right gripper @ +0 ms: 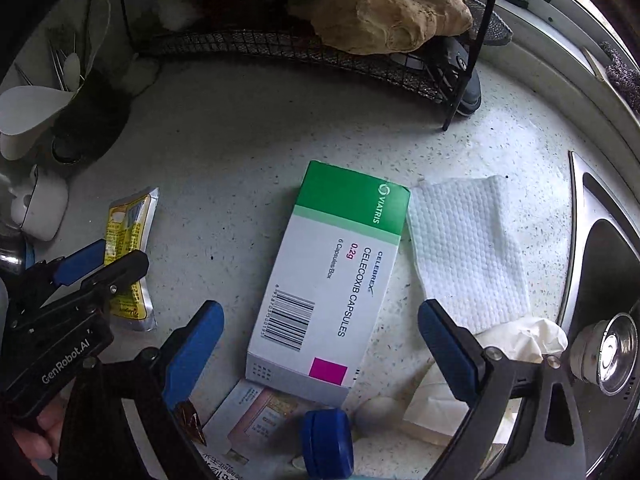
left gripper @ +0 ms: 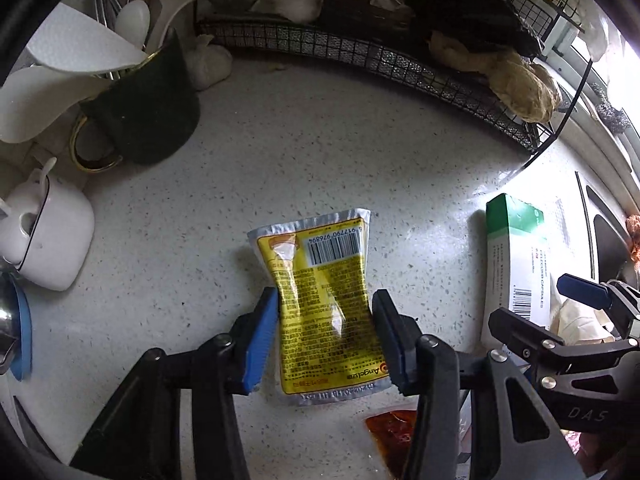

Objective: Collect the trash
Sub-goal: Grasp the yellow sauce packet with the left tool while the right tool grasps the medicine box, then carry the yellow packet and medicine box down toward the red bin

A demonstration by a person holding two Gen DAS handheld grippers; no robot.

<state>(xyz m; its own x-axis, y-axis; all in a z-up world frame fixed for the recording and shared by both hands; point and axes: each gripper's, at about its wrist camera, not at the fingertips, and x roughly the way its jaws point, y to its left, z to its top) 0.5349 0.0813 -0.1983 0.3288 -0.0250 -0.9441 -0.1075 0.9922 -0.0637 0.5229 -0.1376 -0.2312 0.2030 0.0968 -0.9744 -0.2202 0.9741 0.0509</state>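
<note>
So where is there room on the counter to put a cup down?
The widest bare patch of counter lies between the wire rack, the dark mug and the yellow packet. It is crowded nearer the sink: medicine box, paper towel and wrappers sit close together.

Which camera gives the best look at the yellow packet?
The left wrist view: the yellow packet fills the centre, pinched between the left gripper fingers, barcode readable. The right wrist view shows it small at the left edge, partly behind that gripper.
</note>
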